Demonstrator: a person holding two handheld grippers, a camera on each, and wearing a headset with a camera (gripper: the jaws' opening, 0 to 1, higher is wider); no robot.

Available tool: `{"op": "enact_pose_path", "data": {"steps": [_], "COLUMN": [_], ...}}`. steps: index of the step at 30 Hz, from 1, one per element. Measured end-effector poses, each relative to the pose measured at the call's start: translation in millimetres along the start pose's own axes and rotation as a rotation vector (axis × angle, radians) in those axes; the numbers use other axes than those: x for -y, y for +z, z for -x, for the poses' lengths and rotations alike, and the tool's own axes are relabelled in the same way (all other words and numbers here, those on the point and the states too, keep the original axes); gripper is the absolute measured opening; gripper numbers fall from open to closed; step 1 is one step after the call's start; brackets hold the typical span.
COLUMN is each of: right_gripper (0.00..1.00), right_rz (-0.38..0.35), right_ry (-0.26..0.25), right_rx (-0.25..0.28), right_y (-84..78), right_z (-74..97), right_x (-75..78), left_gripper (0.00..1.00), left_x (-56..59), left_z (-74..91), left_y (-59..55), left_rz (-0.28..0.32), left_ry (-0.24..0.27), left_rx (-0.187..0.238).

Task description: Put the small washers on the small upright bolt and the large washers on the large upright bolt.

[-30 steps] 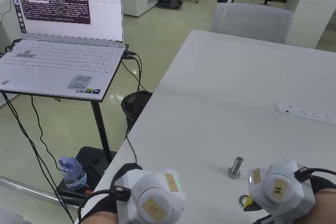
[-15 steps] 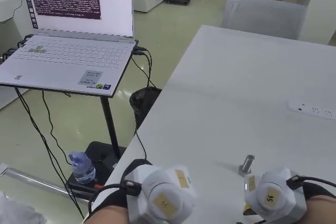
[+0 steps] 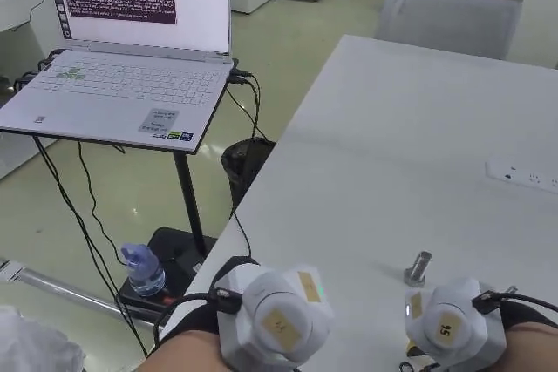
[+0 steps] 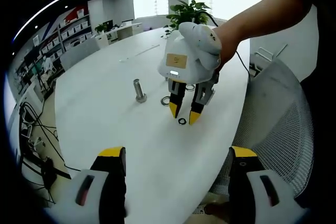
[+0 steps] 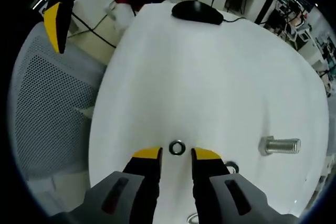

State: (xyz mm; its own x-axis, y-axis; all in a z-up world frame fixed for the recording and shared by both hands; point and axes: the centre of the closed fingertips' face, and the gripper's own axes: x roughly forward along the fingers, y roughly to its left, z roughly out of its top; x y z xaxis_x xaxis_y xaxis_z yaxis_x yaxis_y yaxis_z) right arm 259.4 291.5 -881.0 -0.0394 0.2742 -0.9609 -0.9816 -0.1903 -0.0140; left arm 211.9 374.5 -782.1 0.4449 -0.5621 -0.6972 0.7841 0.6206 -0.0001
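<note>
A steel bolt (image 3: 418,267) stands upright on the white table (image 3: 410,137), also seen as bolt (image 4: 139,90) and bolt (image 5: 280,145). A small washer (image 5: 177,147) lies flat just ahead of my right gripper (image 5: 176,155), whose jaws are narrowly apart and hold nothing. From the left gripper view, that right gripper (image 4: 184,114) points down with the small washer (image 4: 182,121) at its tips. A larger washer (image 4: 165,99) lies beside the bolt. My left gripper (image 4: 176,153) is wide open above the table, holding nothing.
A laptop (image 3: 131,93) sits on a stand left of the table. A power strip (image 3: 523,176) lies at the right. A grey chair (image 3: 449,19) stands at the far end, a mesh chair (image 4: 283,124) near the front edge. A dark corded object (image 5: 197,11) rests on the table.
The head camera has moved, shifting the whole picture. The right gripper now covers the washer that showed beside it a second ago. Both grippers stay near the front edge.
</note>
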Motion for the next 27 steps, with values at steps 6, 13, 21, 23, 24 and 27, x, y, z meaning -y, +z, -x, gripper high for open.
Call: {"op": "enact_pose_path", "data": {"steps": [6, 13, 21, 23, 24, 27], "right_gripper": [0.2, 0.15, 0.13, 0.13, 0.13, 0.13], "right_rz": [0.009, 0.009, -0.006, -0.02, -0.021, -0.037], "right_ry": [-0.004, -0.011, -0.014, -0.012, -0.01, -0.007], "right_rx": [0.005, -0.012, -0.036, -0.031, -0.03, -0.023], "right_y": [0.4, 0.1, -1.5, -2.0, -2.1, -1.9], "right_z": [0.0, 0.1, -0.4, -0.1, -0.1, -0.4], "right_x": [0.9, 4.0, 5.8, 7.0, 7.1, 6.6], "left_gripper": [0.78, 0.78, 0.75, 0.75, 0.75, 0.75], "left_x": [0.7, 0.4, 0.1, 0.2, 0.3, -0.2], "left_z": [-0.5, -0.2, -2.7, -3.4, -3.4, -3.3], "left_y": [-2.0, -2.8, 0.0, 0.3, 0.5, 0.6], "left_rz": [0.009, 0.014, 0.018, 0.017, 0.016, 0.019], "left_ry": [0.0, 0.002, 0.0, 0.0, -0.001, 0.001], "left_rx": [0.003, 0.003, 0.008, 0.008, 0.008, 0.006]}}
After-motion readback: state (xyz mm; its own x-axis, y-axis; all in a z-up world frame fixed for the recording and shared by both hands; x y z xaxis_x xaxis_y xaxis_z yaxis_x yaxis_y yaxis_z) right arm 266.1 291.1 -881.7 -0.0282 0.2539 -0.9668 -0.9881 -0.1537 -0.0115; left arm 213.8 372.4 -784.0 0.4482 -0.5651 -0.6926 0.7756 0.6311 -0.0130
